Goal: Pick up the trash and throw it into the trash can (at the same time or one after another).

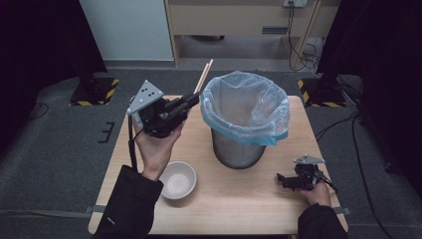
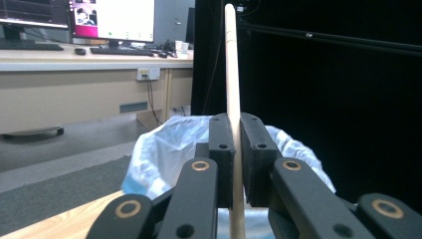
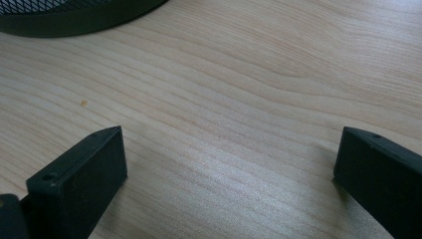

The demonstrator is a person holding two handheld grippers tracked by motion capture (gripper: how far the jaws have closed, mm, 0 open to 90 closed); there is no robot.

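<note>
The left gripper (image 1: 191, 101) is raised over the bench's (image 1: 239, 204) far-left part, jaws clamped on chopsticks (image 1: 203, 76) that angle up just beside the lined bin's (image 1: 246, 107) rim. The right gripper (image 1: 281, 180) rests near the bench's near-right corner, jaws wide apart and empty.

You have pale wooden chopsticks (image 1: 204, 75) pinched between the jaws, sticking up and away at a slant, clear of the table. Their upper ends rise just beside the bin's (image 1: 239, 149) left rim.
</note>
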